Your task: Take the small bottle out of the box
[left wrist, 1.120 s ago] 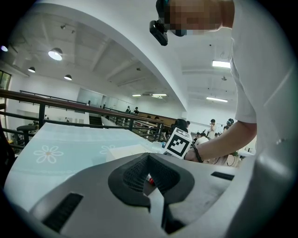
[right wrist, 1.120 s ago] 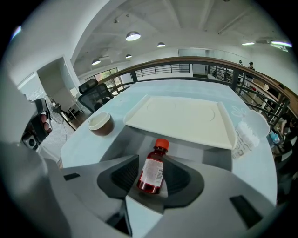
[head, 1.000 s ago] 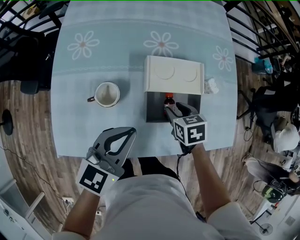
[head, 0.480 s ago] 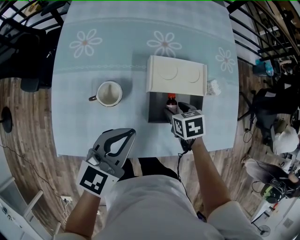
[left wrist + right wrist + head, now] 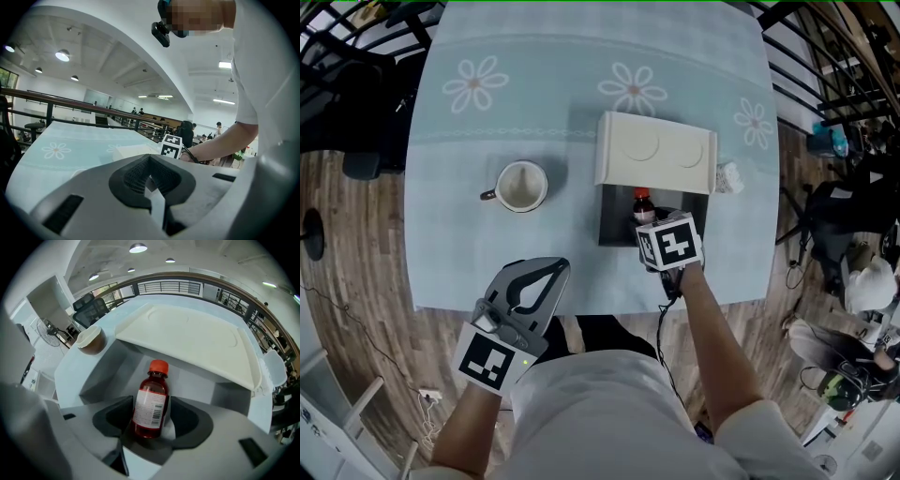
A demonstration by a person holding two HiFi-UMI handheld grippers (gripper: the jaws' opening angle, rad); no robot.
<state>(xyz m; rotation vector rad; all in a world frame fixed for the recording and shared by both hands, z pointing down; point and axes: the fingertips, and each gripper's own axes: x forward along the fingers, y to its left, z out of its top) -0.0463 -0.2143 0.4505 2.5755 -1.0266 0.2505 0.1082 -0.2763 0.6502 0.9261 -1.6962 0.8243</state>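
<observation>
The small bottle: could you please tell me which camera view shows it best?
The right gripper view: the small bottle fills its centre, orange cap and label clear, between the right gripper's open tongs. The head view shows only its cap and shoulders past that gripper's marker cube. The left gripper view misses it.

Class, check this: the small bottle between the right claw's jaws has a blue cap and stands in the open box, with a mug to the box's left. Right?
Wrong on the cap: it is orange-red, not blue, as the right gripper view shows. The small bottle stands between the jaws of the right claw in the open box, a mug to the box's left.
</observation>
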